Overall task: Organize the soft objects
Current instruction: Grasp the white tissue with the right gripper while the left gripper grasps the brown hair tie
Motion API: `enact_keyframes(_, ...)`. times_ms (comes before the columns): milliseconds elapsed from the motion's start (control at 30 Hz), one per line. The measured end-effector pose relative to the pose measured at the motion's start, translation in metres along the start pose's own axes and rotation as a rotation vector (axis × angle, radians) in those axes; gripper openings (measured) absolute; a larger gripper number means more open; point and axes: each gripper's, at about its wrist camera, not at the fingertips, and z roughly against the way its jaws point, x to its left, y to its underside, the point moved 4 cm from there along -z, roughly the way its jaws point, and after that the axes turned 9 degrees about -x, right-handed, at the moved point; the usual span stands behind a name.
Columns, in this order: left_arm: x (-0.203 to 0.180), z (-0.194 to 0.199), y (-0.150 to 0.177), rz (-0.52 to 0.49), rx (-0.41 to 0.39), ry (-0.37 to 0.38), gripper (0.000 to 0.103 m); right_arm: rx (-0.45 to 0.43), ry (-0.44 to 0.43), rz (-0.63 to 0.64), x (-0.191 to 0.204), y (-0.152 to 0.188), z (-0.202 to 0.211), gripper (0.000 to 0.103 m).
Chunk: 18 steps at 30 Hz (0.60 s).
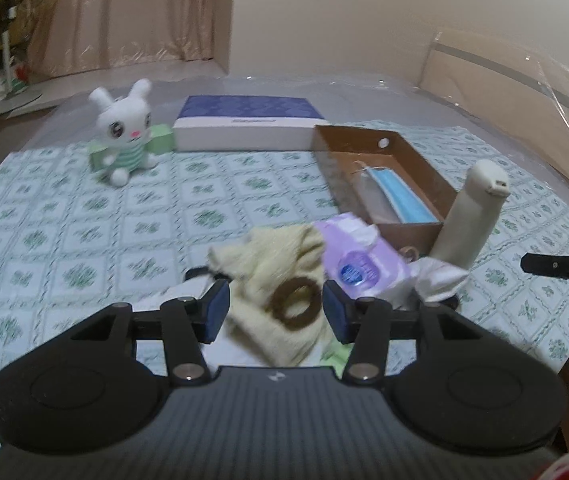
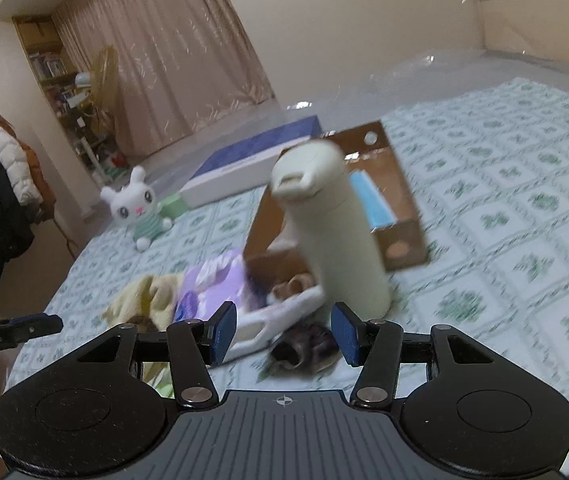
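Both grippers angle downward over the bed (image 1: 84,216) with its green-patterned quilted cover, jaws parted and empty. The left gripper (image 1: 276,312) hovers above a crumpled cream cloth (image 1: 276,256) bearing a brown hair ring (image 1: 295,303); beside it lies a glossy purple wipes pack (image 1: 358,262). The right gripper (image 2: 284,334) faces a smooth cream bottle (image 2: 340,232), upright, blocking the brown cardboard box (image 1: 416,164) holding a blue mask (image 1: 398,196). A plush rabbit (image 1: 124,132) sits well apart.

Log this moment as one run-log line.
left tongs: open, over pale yellow cloth | right tongs: open, empty | blue face mask: in brown cardboard box
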Motion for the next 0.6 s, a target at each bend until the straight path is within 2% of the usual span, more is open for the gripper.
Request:
enact_keyframes(267, 0.039, 0.011, 0.023, 0.048, 0.018, -0.072, 0.048, 0.04, 0.003, -0.033, 0.017, 0.019, -0.026, 0.053)
enact_keyframes(600, 0.051, 0.011, 0.036, 0.051, 0.017, -0.086, 0.048, 0.035, 0.073, -0.085, 0.015, 0.016, -0.056, 0.052)
